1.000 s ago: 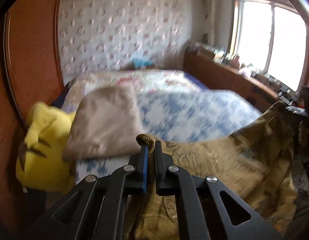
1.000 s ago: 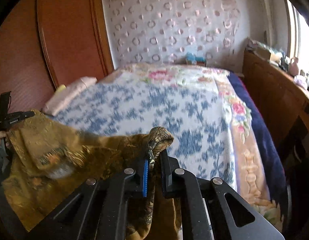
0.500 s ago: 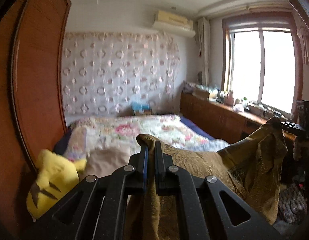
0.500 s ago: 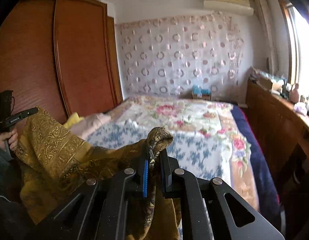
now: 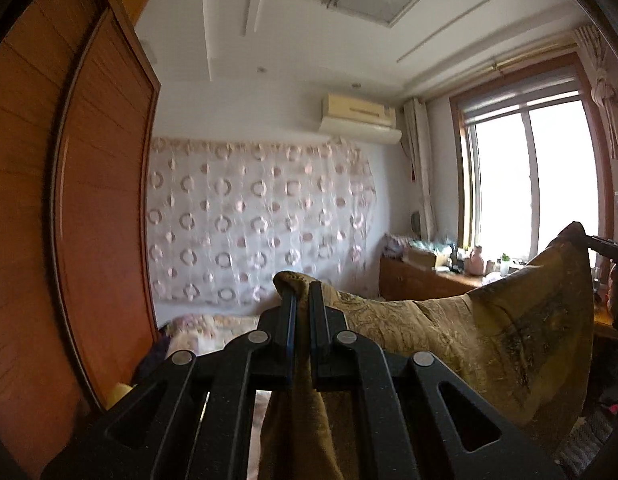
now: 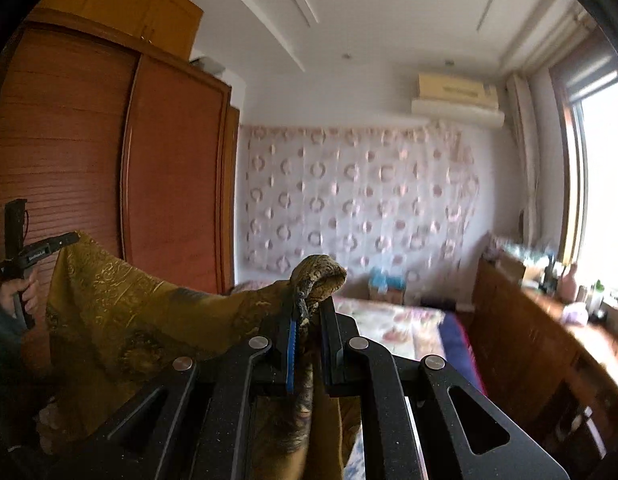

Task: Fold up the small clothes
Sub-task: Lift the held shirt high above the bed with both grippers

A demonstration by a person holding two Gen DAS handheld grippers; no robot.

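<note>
1. The left tongs (image 5: 300, 300) are clamped on one corner of the mustard patterned garment (image 5: 489, 332).
2. The right tongs (image 6: 312, 312) pinch the other corner, so the garment hangs spread in the air between them, above the bed (image 6: 389, 316).
3. White lettering on the far tongs' arm in the right wrist view is too small to read.

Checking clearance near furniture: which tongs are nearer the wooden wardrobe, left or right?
Left. The left tongs, shut on one corner of the gold patterned cloth, hang just beside the wardrobe. The right tongs hold the other corner, farther out toward the window side.
</note>
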